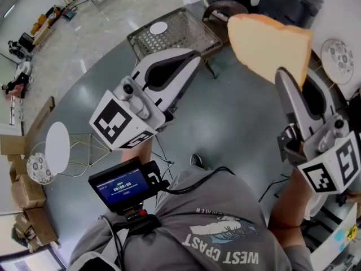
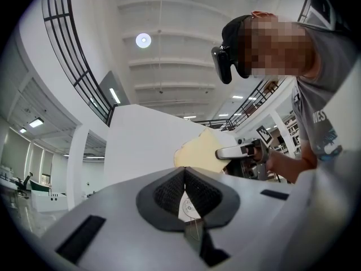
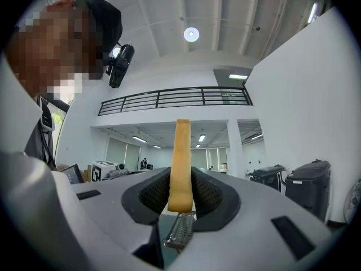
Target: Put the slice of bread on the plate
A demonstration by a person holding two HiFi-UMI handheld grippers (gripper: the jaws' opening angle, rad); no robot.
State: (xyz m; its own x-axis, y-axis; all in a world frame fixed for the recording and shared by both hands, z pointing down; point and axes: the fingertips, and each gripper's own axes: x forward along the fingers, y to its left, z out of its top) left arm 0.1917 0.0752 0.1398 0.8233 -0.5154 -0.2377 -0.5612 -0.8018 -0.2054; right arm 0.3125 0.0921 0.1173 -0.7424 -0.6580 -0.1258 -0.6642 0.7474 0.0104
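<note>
Slice of bread (image 1: pixel 269 37): off every surface, held up in the air, flat face toward the head camera, crust edge at the top. In the right gripper view it stood upright and edge-on.

Right hand-held gripper (image 1: pixel 293 86): jaws clamped on the lower edge of the slice, pads pressing both faces. Grip looked firm, with no sag in the slice.

Left hand-held gripper (image 1: pixel 189 61): jaws together with nothing between them, raised beside the right one and well apart from the bread.

Plate (image 1: pixel 340 59): patterned, bare, lying on the white table (image 1: pixel 333 27) at the right edge of the head view, near the bread. A second patterned plate (image 1: pixel 38 167) lay far off at the left, and a wire basket (image 1: pixel 169 33) stood beyond the left hand-held gripper. Which plate was meant could not be told; the near one seemed likelier.

Progress, as judged: pick-up done and the slice in transit. Left to do: bring it over the plate, tip it flat, lower it, and open the jaws. No bread was on either plate.
</note>
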